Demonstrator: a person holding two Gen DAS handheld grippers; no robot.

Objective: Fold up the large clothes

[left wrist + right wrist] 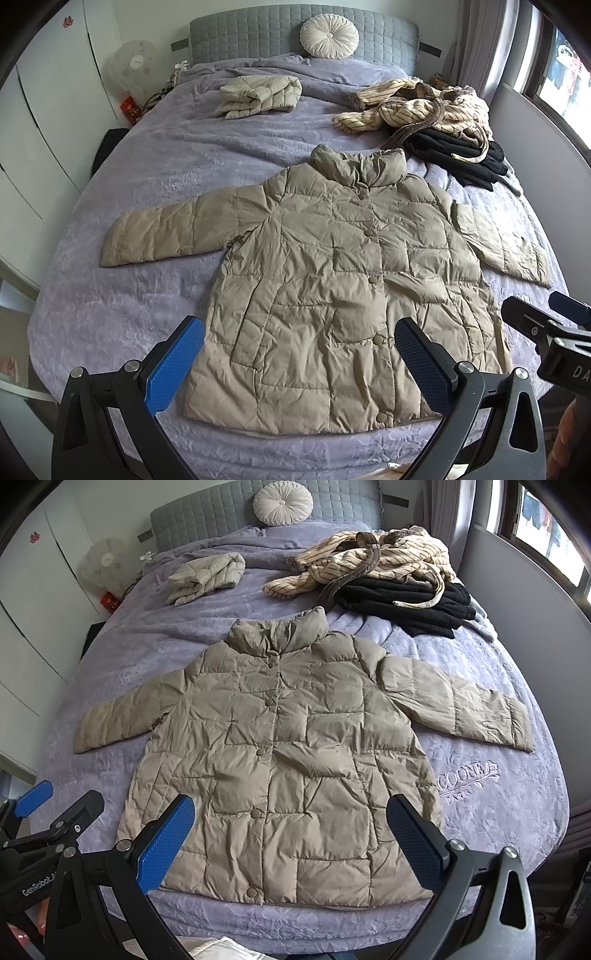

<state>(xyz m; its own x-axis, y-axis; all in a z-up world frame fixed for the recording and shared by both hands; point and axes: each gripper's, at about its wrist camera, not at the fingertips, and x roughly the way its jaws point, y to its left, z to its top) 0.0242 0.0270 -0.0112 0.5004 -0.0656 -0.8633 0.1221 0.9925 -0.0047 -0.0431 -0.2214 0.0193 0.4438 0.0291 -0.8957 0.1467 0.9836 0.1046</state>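
A large khaki quilted puffer jacket (332, 280) (288, 753) lies flat and buttoned, front up, on the purple bedspread (155, 177) (133, 653), both sleeves spread out sideways and the collar toward the headboard. My left gripper (299, 365) hovers open above the jacket's hem, blue pads wide apart, holding nothing. My right gripper (290, 843) also hangs open over the hem with nothing between its fingers. Each gripper shows at the edge of the other's view: the right gripper (546, 325) in the left wrist view and the left gripper (48, 812) in the right wrist view.
A folded beige puffer jacket (258, 96) (207, 576) sits near the headboard. A heap of striped cream clothing (417, 107) (369, 561) lies over black clothing (461, 155) (406, 605) at the back right. A round cushion (328, 37) leans on the grey headboard. A fan (133, 70) stands left.
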